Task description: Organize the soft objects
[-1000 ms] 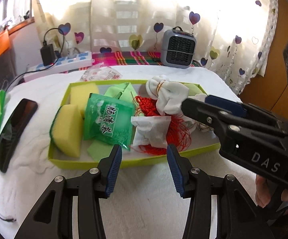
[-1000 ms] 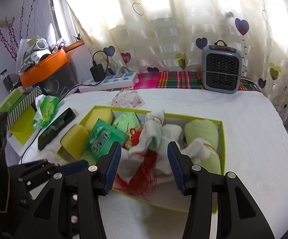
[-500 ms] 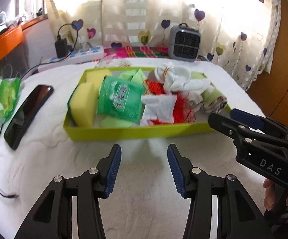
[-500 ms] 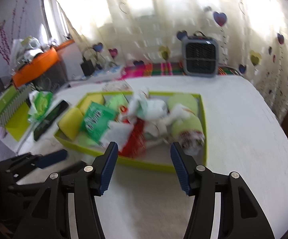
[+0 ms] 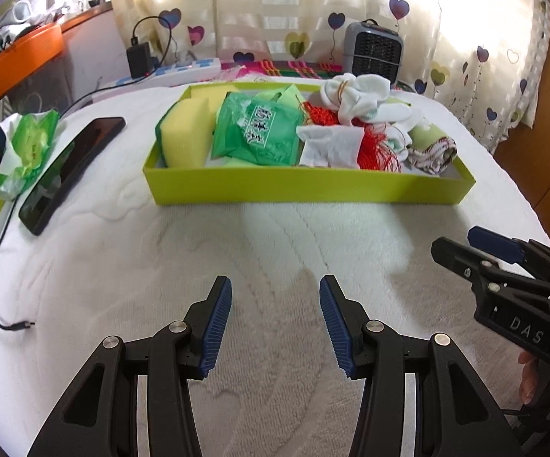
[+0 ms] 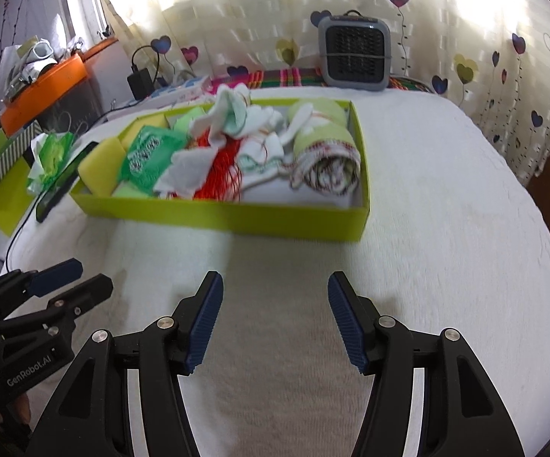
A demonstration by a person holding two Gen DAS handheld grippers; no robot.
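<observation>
Left tongs (image 5: 275, 320) wide, empty | right tongs (image 6: 273, 318) wide, empty | ribbed blue pads (image 5: 218, 327)

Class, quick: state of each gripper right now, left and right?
Left gripper: open, holding nothing.
Right gripper: open, holding nothing.

Left claw (image 5: 275, 323) and right claw (image 6: 273, 320) both gape empty, angled downward, side by side.
</observation>
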